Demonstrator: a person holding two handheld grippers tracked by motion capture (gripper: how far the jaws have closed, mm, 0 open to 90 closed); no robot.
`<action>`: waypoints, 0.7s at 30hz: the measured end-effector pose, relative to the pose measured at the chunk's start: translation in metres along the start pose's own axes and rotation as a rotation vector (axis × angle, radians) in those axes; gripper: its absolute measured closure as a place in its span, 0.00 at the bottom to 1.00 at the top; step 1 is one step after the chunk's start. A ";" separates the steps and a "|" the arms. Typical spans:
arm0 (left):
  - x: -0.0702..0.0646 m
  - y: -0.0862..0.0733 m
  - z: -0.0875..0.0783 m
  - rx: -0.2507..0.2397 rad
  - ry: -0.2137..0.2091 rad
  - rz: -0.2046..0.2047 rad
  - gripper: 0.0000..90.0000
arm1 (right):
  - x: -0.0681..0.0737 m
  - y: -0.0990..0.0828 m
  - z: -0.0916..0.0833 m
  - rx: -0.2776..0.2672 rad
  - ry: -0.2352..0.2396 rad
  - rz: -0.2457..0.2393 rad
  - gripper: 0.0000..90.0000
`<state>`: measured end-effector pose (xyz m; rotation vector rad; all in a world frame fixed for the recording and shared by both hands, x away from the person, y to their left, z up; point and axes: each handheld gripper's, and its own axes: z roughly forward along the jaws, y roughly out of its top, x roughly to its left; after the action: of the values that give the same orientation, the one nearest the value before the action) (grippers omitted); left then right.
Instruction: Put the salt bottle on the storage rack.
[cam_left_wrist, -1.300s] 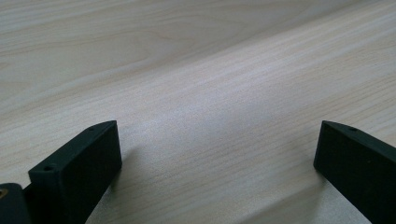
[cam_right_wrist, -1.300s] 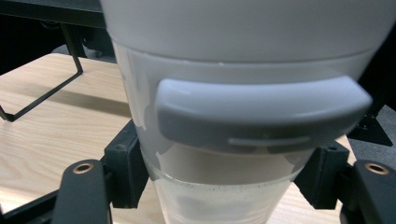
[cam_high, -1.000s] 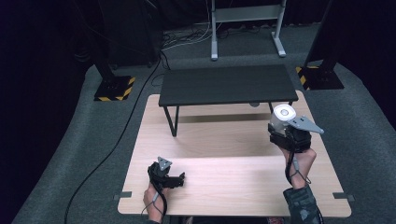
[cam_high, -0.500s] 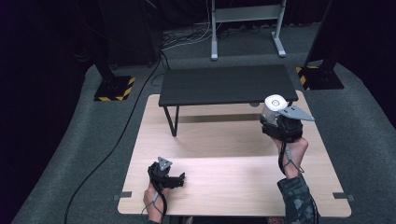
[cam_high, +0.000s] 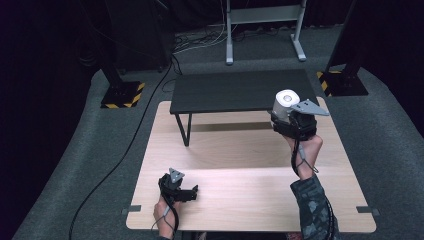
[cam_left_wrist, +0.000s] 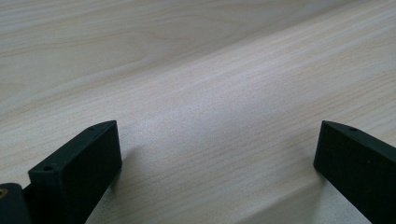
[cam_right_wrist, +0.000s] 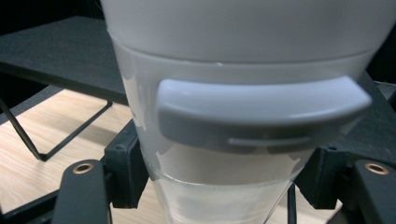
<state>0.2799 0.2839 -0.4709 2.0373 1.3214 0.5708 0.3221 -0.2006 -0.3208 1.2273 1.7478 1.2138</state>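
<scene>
High view: right gripper is up off the wooden table, at the near right corner of the black low shelf. It carries a white cup-shaped container, upright, round top facing up. The container sits over the shelf's front edge area; can't tell whether it touches the shelf. The person's right hand grips the tool from below, camo sleeve coming in from the bottom edge. Left gripper is low near the table's front left, pointing right, with the left hand behind it. The two grippers are well apart.

Left gripper view: jaws spread wide, one at each bottom corner. Bare wood grain between them, nothing held. Tips close above the tabletop; contact can't be judged.

Right gripper view: jaws pinch the container on both sides of its lower translucent body. White upper part plus a grey horizontal tab face the camera. Behind it: the black shelf top at left, its thin legs, and light wood below.
</scene>
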 end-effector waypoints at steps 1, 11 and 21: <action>0.000 0.000 0.000 0.000 -0.001 0.001 0.00 | 0.000 0.001 0.001 0.000 0.001 -0.001 0.32; 0.000 0.000 0.000 0.000 -0.002 0.002 0.00 | 0.009 0.017 0.014 -0.008 0.020 -0.009 0.32; 0.000 0.000 0.000 0.000 -0.003 0.002 0.00 | 0.011 0.029 0.024 -0.008 0.030 -0.005 0.33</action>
<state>0.2798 0.2843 -0.4708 2.0392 1.3177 0.5687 0.3486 -0.1793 -0.3018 1.2048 1.7648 1.2418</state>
